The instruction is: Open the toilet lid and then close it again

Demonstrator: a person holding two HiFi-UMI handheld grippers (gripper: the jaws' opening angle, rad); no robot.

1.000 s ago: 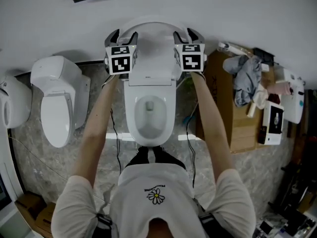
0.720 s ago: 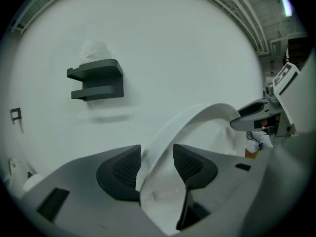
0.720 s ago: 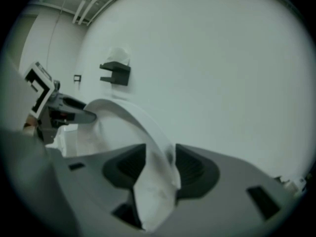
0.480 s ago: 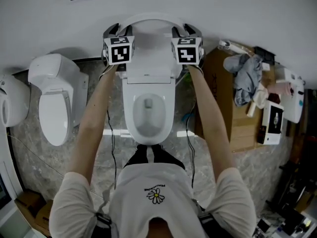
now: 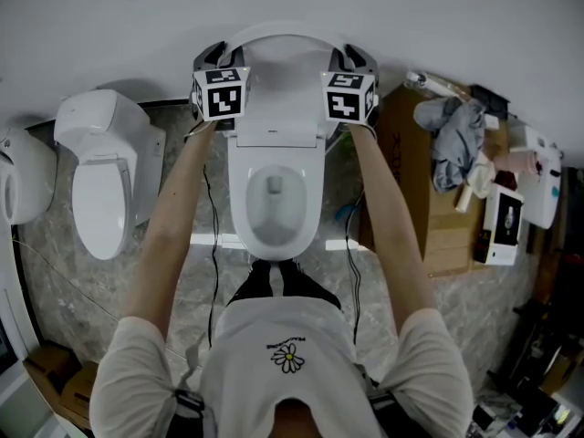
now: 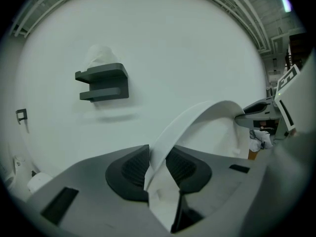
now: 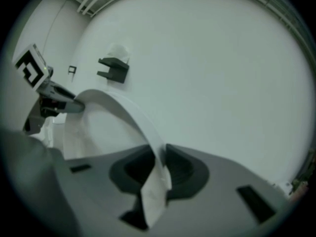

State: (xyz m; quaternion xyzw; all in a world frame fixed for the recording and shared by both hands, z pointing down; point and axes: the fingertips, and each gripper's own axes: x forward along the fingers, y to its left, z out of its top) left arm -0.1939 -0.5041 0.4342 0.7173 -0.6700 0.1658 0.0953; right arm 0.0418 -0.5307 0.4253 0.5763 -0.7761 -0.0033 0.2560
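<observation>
Clamping raised toilet lid (image 5: 278, 62), left tongs (image 6: 157, 163) and right tongs (image 7: 159, 168) just closed on its side edges

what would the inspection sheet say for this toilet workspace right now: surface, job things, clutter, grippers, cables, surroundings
surface: grey stone-patterned floor, partly covered by toilets and boxes.
job's things: toilet lid raised upright against the wall; bowl below it open.
clutter: cardboard box right of the toilet, with a crumpled cloth and small devices on it.
grippers: left gripper and right gripper each shut on the lid's rim, one per side; both pairs of jaws have just been closing, with the lid's edge between them.
cables: black cables hang from the grippers past the toilet's sides.
surroundings: white wall with a dark bracket; second toilet at left.
</observation>
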